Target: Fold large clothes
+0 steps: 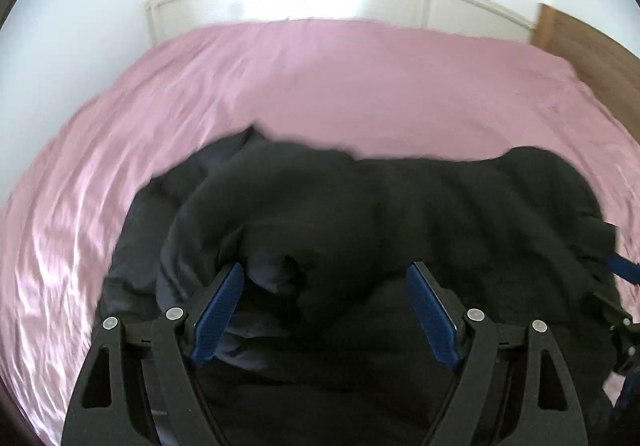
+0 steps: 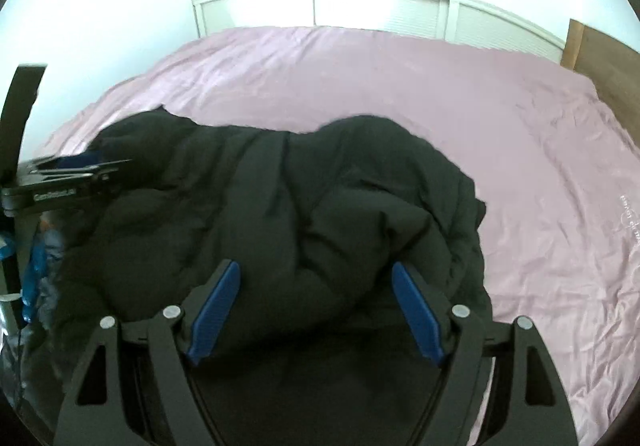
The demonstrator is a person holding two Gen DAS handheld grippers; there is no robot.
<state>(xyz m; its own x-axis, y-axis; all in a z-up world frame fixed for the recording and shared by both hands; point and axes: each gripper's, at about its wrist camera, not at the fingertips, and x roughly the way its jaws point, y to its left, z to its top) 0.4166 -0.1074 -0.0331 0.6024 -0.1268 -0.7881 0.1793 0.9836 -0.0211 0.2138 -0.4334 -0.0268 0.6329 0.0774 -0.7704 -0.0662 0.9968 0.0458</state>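
Observation:
A large black padded garment (image 1: 380, 214) lies bunched in folds on the near side of a pink bed. It also shows in the right wrist view (image 2: 288, 206). My left gripper (image 1: 326, 274) is open, its blue pads spread wide just above a rumpled fold at the garment's near left part. My right gripper (image 2: 316, 272) is open too, its pads astride a raised fold at the garment's near right part. The left gripper shows from the side at the left of the right wrist view (image 2: 80, 174). Neither gripper holds cloth.
The pink bedsheet (image 1: 360, 86) stretches beyond the garment to a white panelled wall (image 2: 400, 10). A wooden panel (image 2: 600, 58) stands at the far right. Something blue (image 2: 36, 258) lies at the left edge of the right wrist view.

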